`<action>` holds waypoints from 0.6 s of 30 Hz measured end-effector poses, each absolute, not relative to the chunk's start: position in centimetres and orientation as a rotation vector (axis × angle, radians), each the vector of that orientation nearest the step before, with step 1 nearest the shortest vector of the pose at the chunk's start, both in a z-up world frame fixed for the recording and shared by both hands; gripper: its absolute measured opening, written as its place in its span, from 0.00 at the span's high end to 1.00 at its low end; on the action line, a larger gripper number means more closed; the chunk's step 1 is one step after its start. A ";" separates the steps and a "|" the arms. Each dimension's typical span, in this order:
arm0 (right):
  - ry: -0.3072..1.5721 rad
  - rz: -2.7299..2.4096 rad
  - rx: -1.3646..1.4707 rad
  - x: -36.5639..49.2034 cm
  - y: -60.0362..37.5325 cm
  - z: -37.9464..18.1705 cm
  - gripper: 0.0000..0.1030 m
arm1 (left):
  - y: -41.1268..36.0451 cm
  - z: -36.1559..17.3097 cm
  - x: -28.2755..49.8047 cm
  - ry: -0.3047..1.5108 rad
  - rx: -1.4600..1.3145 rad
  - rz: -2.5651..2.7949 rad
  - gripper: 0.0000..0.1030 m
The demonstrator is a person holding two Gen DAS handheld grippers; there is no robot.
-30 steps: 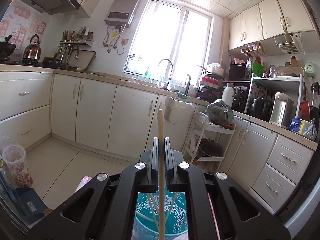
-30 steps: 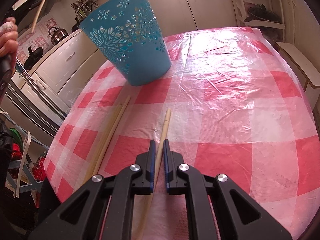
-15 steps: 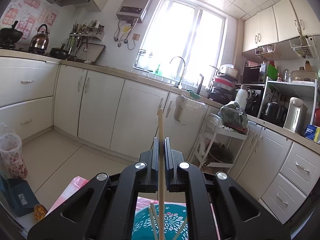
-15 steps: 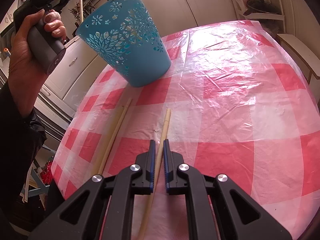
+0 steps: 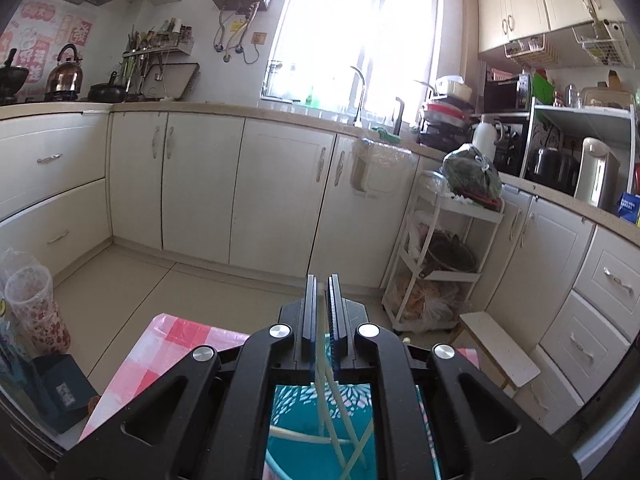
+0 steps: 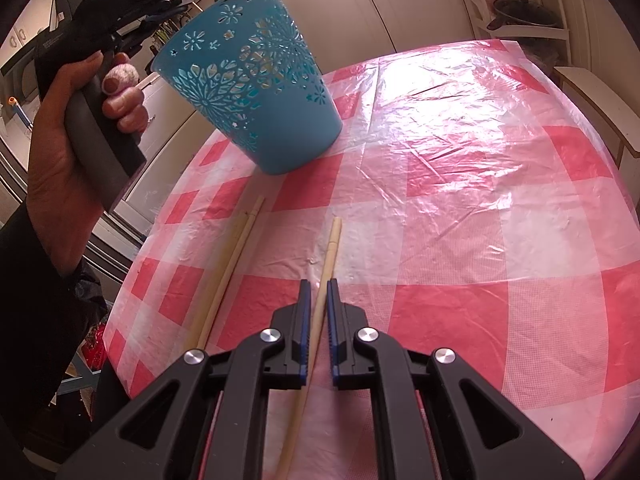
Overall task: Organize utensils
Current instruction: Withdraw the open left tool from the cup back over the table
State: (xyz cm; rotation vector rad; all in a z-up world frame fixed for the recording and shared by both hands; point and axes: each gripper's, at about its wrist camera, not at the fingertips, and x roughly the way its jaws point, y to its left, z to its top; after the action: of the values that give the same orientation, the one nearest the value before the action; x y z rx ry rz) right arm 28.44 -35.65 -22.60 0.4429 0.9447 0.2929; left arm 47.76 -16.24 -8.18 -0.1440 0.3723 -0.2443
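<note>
A blue cut-out bucket [image 6: 256,96] stands on the red-checked table. My left gripper [image 5: 321,292] is right above the bucket [image 5: 320,432], with a small gap between its fingers and nothing gripped; several pale chopsticks [image 5: 340,420] lie inside. It also shows in the right wrist view [image 6: 160,4] at the bucket's rim. My right gripper [image 6: 316,292] is low over the table, its fingers narrowly apart on either side of one chopstick [image 6: 326,264] that lies on the cloth. Two more chopsticks [image 6: 232,268] lie to its left.
The table's plastic cloth [image 6: 480,200] stretches right and far of the bucket. White kitchen cabinets [image 5: 240,192], a white rack trolley [image 5: 440,256] and a small stool [image 5: 496,352] stand beyond the table. A dark box [image 5: 60,392] sits by the table's left edge.
The chopstick held upright in my left gripper has slid out of its fingers down into the bucket, and the fingers have parted slightly. The left gripper has come down to the bucket's rim. The right gripper is still.
</note>
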 end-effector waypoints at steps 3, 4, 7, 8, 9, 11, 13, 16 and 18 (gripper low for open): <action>0.944 0.292 0.440 28.4 -35.6 -22.6 0.92 | -15.4 -8.4 46.4 0.392 -0.115 -0.226 0.82; 0.943 0.292 0.439 28.4 -35.6 -22.6 0.92 | -14.7 -8.3 45.6 0.389 -0.116 -0.210 0.67; 0.942 0.288 0.429 28.4 -35.4 -22.5 0.92 | -12.1 -8.1 42.5 0.354 -0.122 -0.137 0.45; 0.942 0.286 0.423 28.4 -35.3 -22.5 0.92 | -11.1 -8.4 41.3 0.356 -0.119 -0.119 0.39; 0.942 0.284 0.416 28.4 -35.1 -22.5 0.92 | -10.2 -8.8 40.4 0.369 -0.112 -0.104 0.35; 0.944 0.276 0.394 28.4 -34.8 -22.3 0.92 | -8.5 -9.8 38.9 0.404 -0.097 -0.071 0.29; 0.946 0.261 0.349 28.5 -34.2 -22.1 0.92 | -6.8 -11.7 37.6 0.459 -0.083 -0.042 0.24; 0.951 0.242 0.281 28.5 -33.3 -21.8 0.85 | -4.8 -15.0 36.6 0.559 -0.083 -0.007 0.23; 0.964 0.219 0.232 28.7 -32.6 -21.6 0.84 | -3.6 -16.7 36.2 0.607 -0.109 0.001 0.23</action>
State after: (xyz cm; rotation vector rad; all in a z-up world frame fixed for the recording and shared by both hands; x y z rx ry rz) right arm 28.71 -32.59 -21.62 0.2317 0.9638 0.2188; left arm 36.23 -3.64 -16.73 -0.1086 0.6068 0.0014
